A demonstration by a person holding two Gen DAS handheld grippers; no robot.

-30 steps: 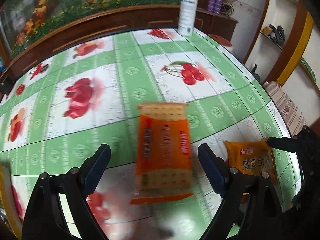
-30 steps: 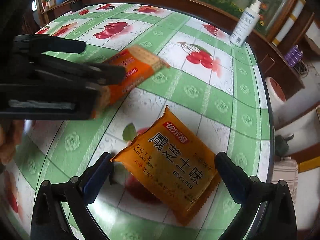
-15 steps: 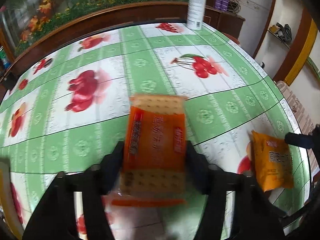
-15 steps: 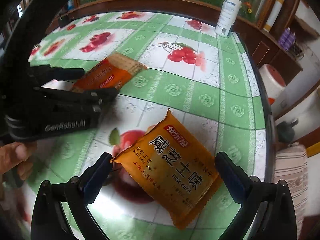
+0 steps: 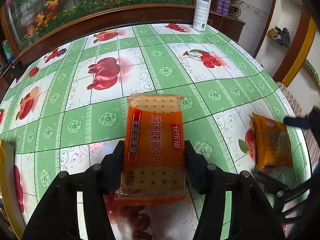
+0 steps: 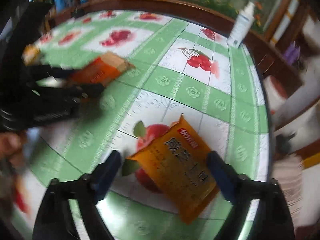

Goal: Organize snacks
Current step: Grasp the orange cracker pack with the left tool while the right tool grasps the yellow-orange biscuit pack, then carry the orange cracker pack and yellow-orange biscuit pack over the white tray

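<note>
Since the earlier frame, left gripper (image 5: 154,152) has closed its fingers (image 5: 118,156) from wide apart onto the red cracker packet (image 5: 154,140); the pads now pinch its two long edges, a little below mid-length. Packet runs straight out along the fingers, its far end pointing toward the back of the worktop (image 5: 100,124). Wrapper: translucent orange-red, white Chinese lettering down the middle, a red brand tag at the right, pale perforated crackers showing through clear bands at both ends, crimped seal at the near end.

Right gripper (image 6: 164,166): blue-padded fingers (image 6: 108,168) have narrowed slightly but stand spread. Orange biscuit packet (image 6: 176,170) lies between them, skewed diagonally; the right pad sits at its edge, the left pad is just clear of its corner. Whether it rests flat on the worktop is hard to tell through blur. Packet is opaque orange with dark characters and a small red label.

White spray bottle (image 5: 202,10) stands at the worktop's far edge.
</note>
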